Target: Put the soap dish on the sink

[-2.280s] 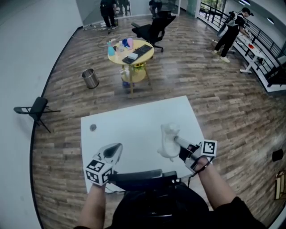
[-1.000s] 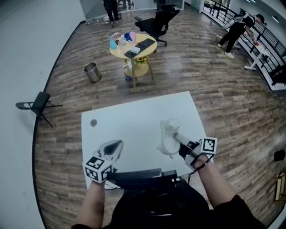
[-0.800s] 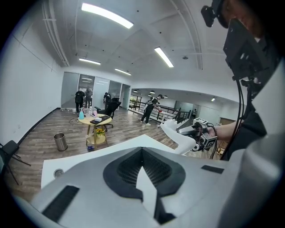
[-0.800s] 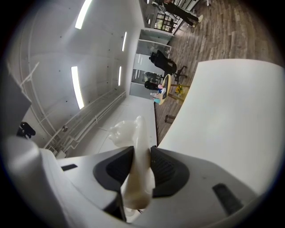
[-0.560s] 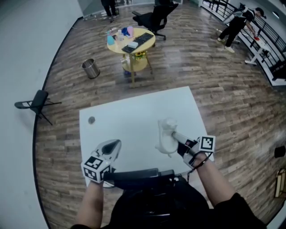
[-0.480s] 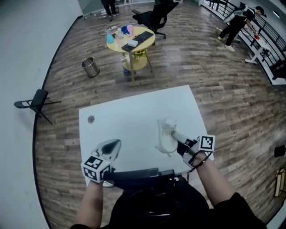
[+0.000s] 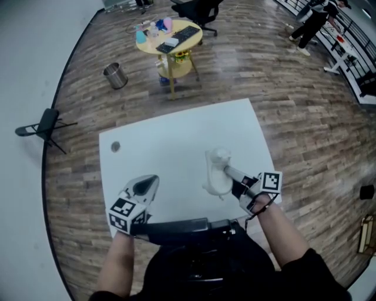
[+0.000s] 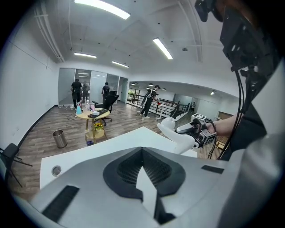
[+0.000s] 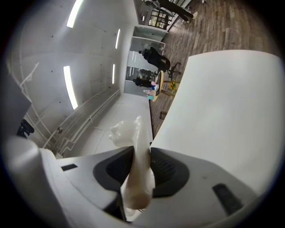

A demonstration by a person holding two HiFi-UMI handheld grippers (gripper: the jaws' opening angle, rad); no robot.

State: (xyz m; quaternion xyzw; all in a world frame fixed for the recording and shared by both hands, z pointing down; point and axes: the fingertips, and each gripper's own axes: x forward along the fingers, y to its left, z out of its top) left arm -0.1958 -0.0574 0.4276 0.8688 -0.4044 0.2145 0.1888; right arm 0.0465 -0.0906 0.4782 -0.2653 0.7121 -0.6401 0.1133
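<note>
The soap dish (image 7: 216, 174) is a white, animal-shaped piece. It hangs just above the white table (image 7: 170, 138), near the table's right front. My right gripper (image 7: 228, 172) is shut on its near end, and in the right gripper view the soap dish (image 9: 139, 160) stands on edge between the jaws of the right gripper (image 9: 141, 153). Over the table's left front corner my left gripper (image 7: 151, 179) points at the table with its tips together and nothing in them. In the left gripper view the soap dish (image 8: 176, 136) shows at the right, beyond the left gripper (image 8: 142, 167).
A small round grommet (image 7: 115, 146) sits in the table's far left corner. Beyond the table are a round yellow table (image 7: 169, 36) with clutter, a metal bin (image 7: 116, 75), a black chair (image 7: 44, 124) and an office chair (image 7: 197, 9). A person (image 7: 314, 17) stands far right.
My right gripper has sunk a little toward the table with the soap dish still in it. The left gripper has stayed put. The head view has tilted slightly.
</note>
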